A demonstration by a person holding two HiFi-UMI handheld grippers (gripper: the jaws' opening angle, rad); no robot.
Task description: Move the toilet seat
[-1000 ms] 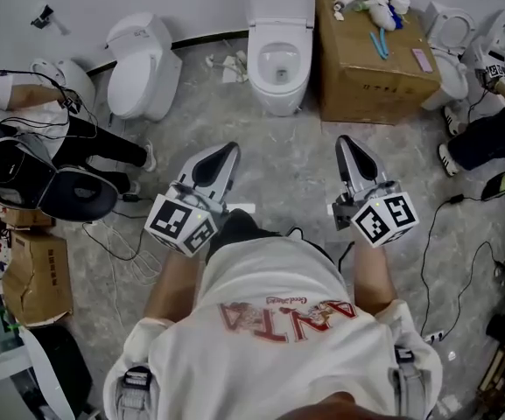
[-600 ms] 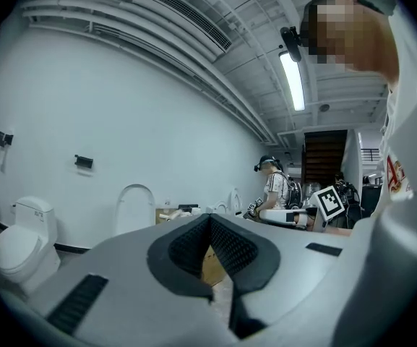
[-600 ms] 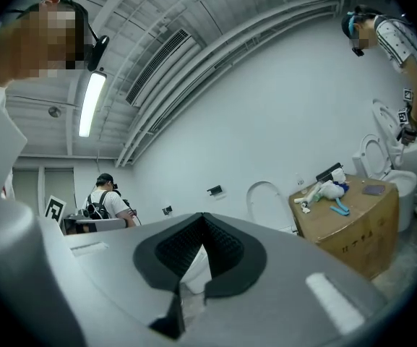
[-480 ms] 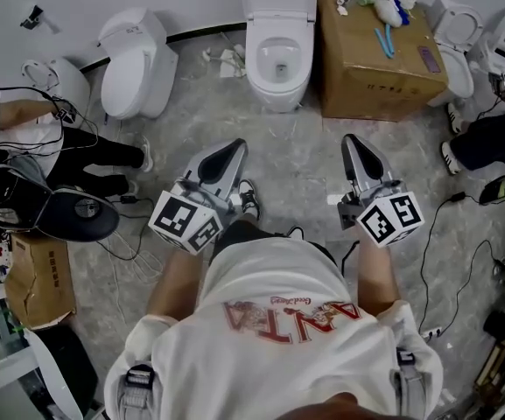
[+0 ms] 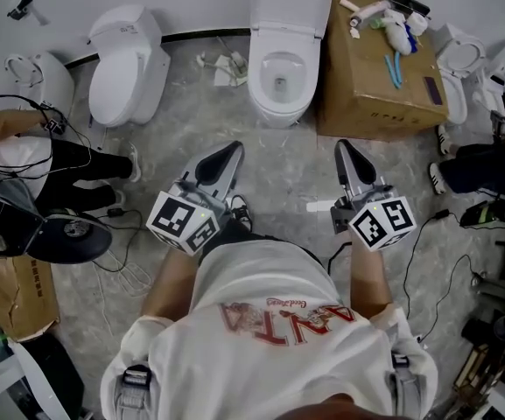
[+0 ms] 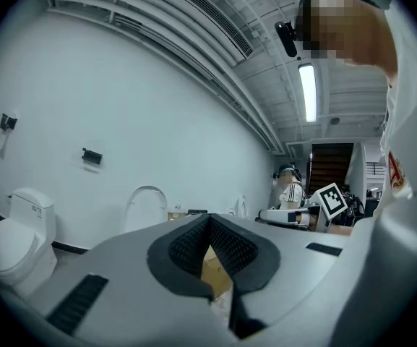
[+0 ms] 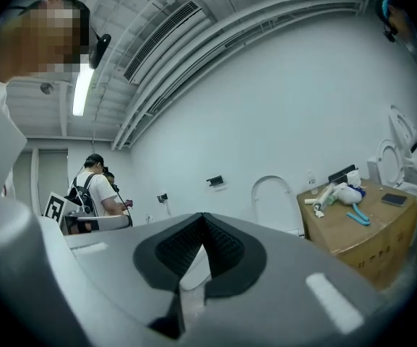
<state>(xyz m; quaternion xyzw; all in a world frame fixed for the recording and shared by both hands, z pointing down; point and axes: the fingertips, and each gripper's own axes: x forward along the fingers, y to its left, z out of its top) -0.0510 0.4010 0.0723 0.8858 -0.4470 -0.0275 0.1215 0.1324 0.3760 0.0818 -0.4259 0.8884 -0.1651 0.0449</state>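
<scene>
The white toilet (image 5: 280,70) stands against the back wall, straight ahead between my two grippers. Its lid (image 5: 291,3) is raised upright at the tank; I cannot tell the seat apart from it. The bowl is uncovered. My left gripper (image 5: 231,148) and right gripper (image 5: 344,144) point level at the toilet, still a stretch of floor short of it. Both are shut with nothing in them. The upright lid (image 6: 144,210) shows over my left gripper (image 6: 209,217). In the right gripper view the lid (image 7: 273,199) stands beyond my right gripper (image 7: 202,217).
A cardboard box (image 5: 376,77) with bottles and brushes on top stands right of the toilet. A second toilet (image 5: 128,64) with its lid down is at the left, more toilets (image 5: 459,66) at the right. People sit on the floor at both sides; cables (image 5: 427,252) trail across it.
I have stepped toward the toilet, carrying both shut grippers forward with me. The people and toilets at the sides have slid outward in the head view.
</scene>
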